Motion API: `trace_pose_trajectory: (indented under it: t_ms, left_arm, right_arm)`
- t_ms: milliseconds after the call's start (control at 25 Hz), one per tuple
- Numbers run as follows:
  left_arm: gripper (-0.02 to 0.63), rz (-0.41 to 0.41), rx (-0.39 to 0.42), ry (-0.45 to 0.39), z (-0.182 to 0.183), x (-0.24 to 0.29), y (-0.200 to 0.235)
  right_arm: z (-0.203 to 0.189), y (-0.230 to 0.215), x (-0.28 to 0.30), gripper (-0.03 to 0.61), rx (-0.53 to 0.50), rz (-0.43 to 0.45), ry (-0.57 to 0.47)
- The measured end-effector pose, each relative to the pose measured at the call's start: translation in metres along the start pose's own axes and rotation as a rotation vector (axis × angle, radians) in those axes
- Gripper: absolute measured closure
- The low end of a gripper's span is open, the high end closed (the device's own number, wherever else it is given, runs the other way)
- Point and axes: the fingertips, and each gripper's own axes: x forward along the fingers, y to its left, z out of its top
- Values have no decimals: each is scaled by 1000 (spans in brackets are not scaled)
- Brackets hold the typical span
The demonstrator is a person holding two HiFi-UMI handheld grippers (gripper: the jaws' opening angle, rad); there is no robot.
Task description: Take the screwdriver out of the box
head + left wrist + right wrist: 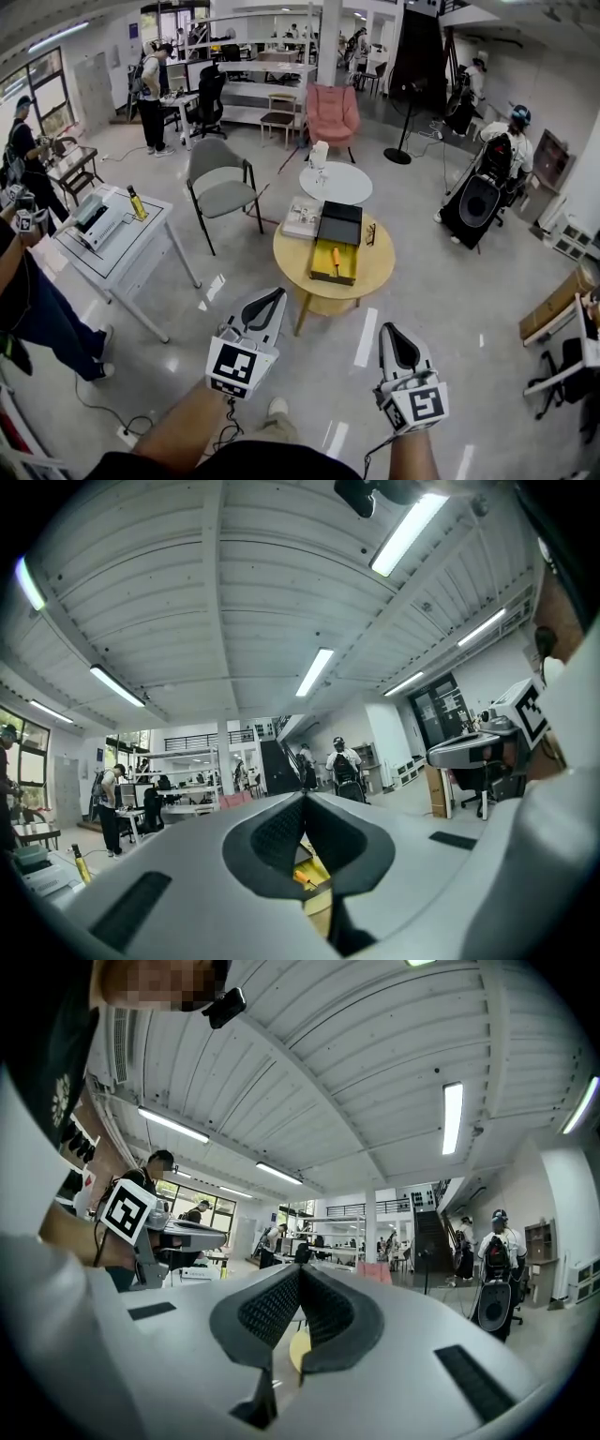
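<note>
A: Where's the screwdriver?

B: In the box (347, 269). The screwdriver (336, 256) lies in the yellow tray with its orange handle showing. The box is open, and its black lid (340, 225) lies flat on the far side of the tray.

A: And the box?

B: On the round wooden table (298, 258), near the middle of the top.

A: What about the left claw?

B: The left claw (275, 296) is closed, tips pressed together with nothing between them. It is held level over the floor (441, 281), well short of the table. In the left gripper view a bit of the orange handle and the yellow tray shows through the gap below the closed tips.

A: And the right?

B: The same. The right claw (392, 330) is pinched closed and empty. It is level too, and sits a little nearer the person than the left one. Only a sliver of the yellow tabletop shows under its tips in the right gripper view.

A: So neither touches anything?

B: No. Both are well apart from the table, the box and the screwdriver.

A: Anything around the table?

B: A grey chair (220, 192) stands to its left. A small white table (352, 187) is just behind it, and a pink armchair (332, 112) is further back.
</note>
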Motion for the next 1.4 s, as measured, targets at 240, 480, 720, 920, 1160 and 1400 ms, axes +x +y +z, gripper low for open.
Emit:
trace_pose_trajectory:
  t_ms: [240, 480, 720, 920, 1160, 1400]
  left_arm:
    - [601, -10, -1, 5, -10, 28, 19]
    - [601, -29, -11, 24, -23, 63, 30]
    - [601, -35, -22, 24, -33, 97, 46]
    - [601, -40, -27, 31, -38, 122, 61]
    - [601, -51, -33, 25, -42, 143, 83]
    - [601, -62, -31, 10, -42, 161, 103]
  right_arm:
    - [-9, -16, 35, 565, 13, -10, 15]
    - [-18, -39, 68, 565, 20, -21, 28]
    - [-33, -56, 99, 565, 30, -24, 55]
    - [-33, -70, 120, 565, 28, -30, 70]
    - [-32, -79, 144, 565, 36, -45, 79]
    - [-23, -88, 167, 565, 32, -63, 78]
